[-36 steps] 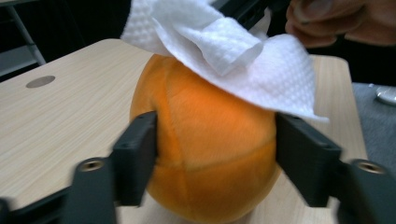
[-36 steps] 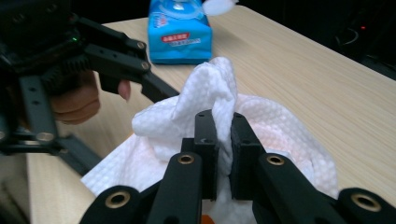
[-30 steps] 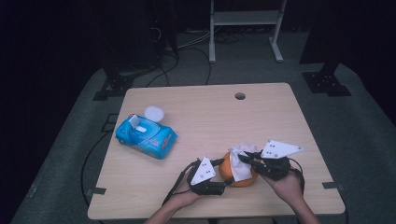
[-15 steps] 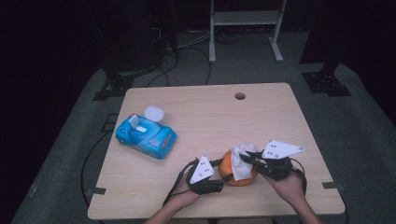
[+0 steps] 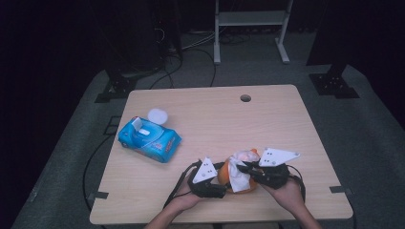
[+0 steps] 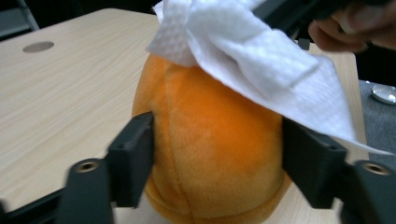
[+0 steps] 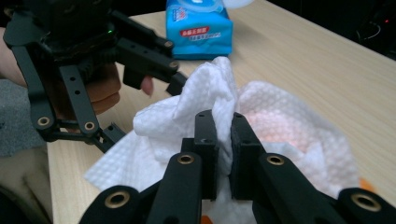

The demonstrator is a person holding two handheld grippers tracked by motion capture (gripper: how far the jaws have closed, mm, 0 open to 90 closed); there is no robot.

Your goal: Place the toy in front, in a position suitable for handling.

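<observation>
1. Wet-wipe pack (image 5: 149,140), blue, at about 9 o'clock on the desk (image 5: 286,124), with a white lid (image 5: 157,115) lying just beside it.
2. Left hand-held gripper (image 5: 220,183): its jaws straddle the orange plush toy (image 6: 210,149), one at each flank; they have just been opening, and whether the pads press cannot be told.
3. Orange plush toy, standing on the desk near the 6 o'clock edge, between the two hand-held grippers.
4. White wipe (image 7: 205,107), draped over the toy's top.
5. Right hand-held gripper (image 7: 219,122): jaws together, pinching a fold of the wipe.
6. Handling note: steady the toy firmly from the left, then draw the wipe across the plush in short strokes, so it neither topples nor slides.
7. Surface: pale wood-grain desk with a round hole (image 5: 245,98) at 12 o'clock.
8. Room: dark, grey carpet, cables and a white metal frame (image 5: 250,28) beyond.
</observation>
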